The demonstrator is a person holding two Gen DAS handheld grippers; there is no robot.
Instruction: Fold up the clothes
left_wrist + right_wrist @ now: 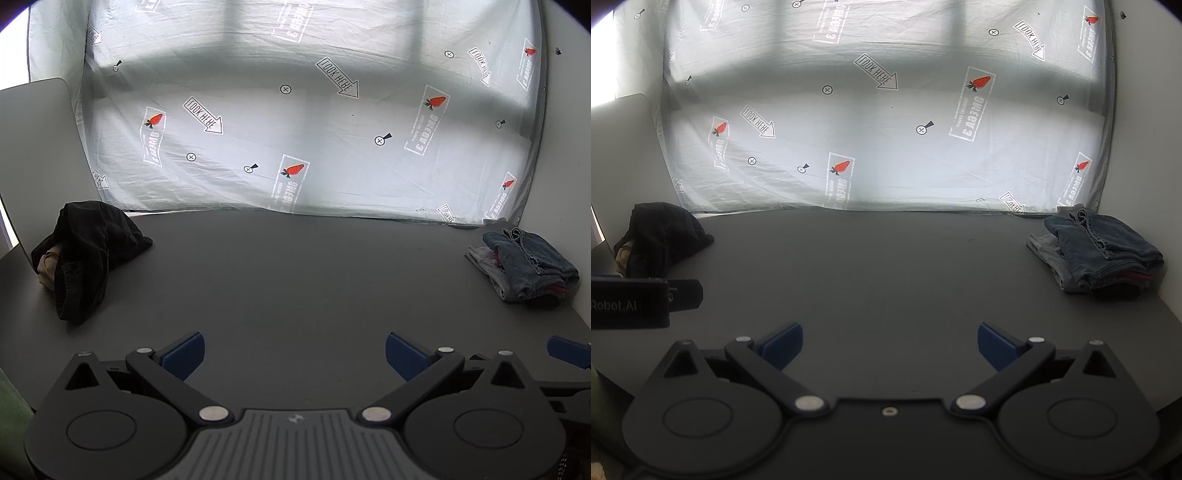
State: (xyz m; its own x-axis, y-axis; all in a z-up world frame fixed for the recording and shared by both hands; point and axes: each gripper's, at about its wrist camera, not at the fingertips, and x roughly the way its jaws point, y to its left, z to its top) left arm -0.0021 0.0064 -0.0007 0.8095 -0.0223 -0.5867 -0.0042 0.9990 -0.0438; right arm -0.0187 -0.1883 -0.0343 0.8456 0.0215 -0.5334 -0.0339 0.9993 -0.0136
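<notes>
clothes lie in two heaps at the far corners of the dark table (295, 277), well apart from both sets of fingers. on the far left we see a crumpled black garment (86, 254) with a bit of tan cloth (47, 262) tucked under its left side. on the far right sits a folded pile, blue jeans (535, 262) on top of a grey piece (484, 262), with a sliver of red showing at the front edge.

our left gripper (294, 354) hovers low over the near middle of the table, its blue pads (184, 354) spread wide and holding nothing. our right gripper (890, 347) sits the same way, pads (783, 347) spread wide with bare table between them. in the right wrist view the black garment (663, 236) is ahead to the left and the jeans (1104, 247) ahead to the right.

behind the table hangs a pale printed sheet (295, 129) with carrots and arrows on it.
</notes>
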